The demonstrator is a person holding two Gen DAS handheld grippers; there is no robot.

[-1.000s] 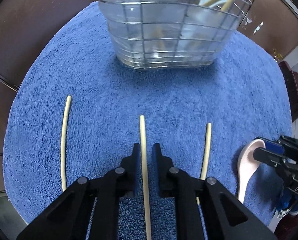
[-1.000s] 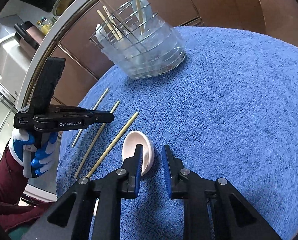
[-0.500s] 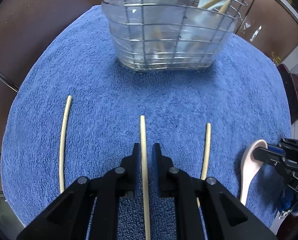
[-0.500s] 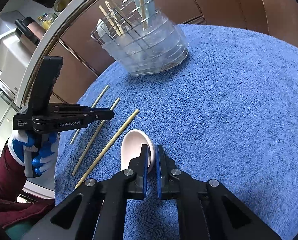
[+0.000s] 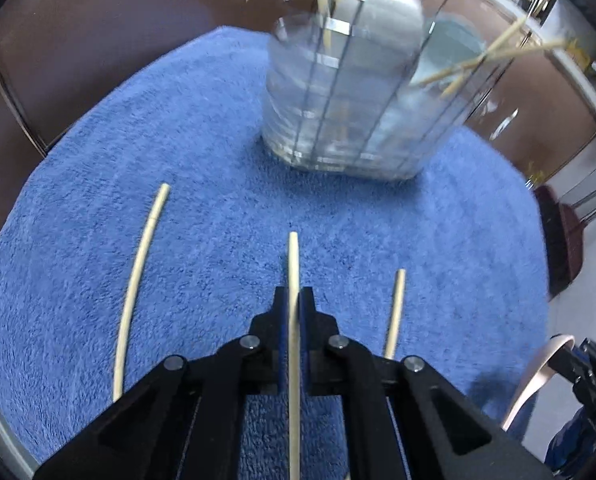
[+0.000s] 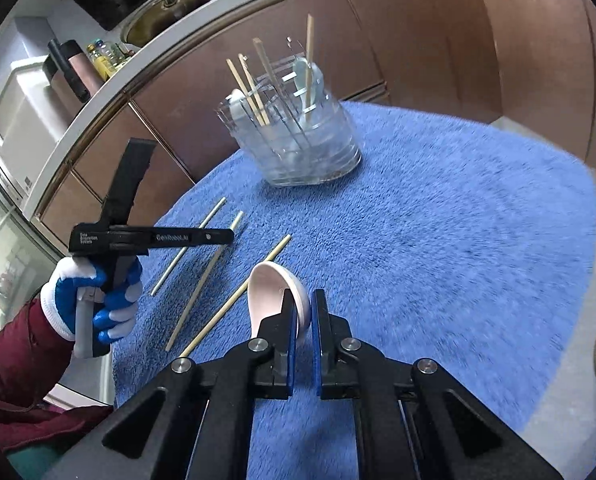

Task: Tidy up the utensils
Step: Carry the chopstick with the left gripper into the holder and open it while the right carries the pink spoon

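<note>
The left tool (image 5: pixel 293 300) pinches the middle chopstick (image 5: pixel 293 264) at lower centre, the right tool (image 6: pixel 302 312) clamps the spoon (image 6: pixel 271 292) rim; either thin hold may slip before the upper-frame wire basket (image 6: pixel 293 140).

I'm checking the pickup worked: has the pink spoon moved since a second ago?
Yes. The pink spoon, clamped in the right gripper, has moved up off the blue towel; its bowl now overlaps the nearest chopstick.

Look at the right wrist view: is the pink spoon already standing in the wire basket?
No. The pink spoon is clamped in the right tool, well short of the wire basket.
</note>
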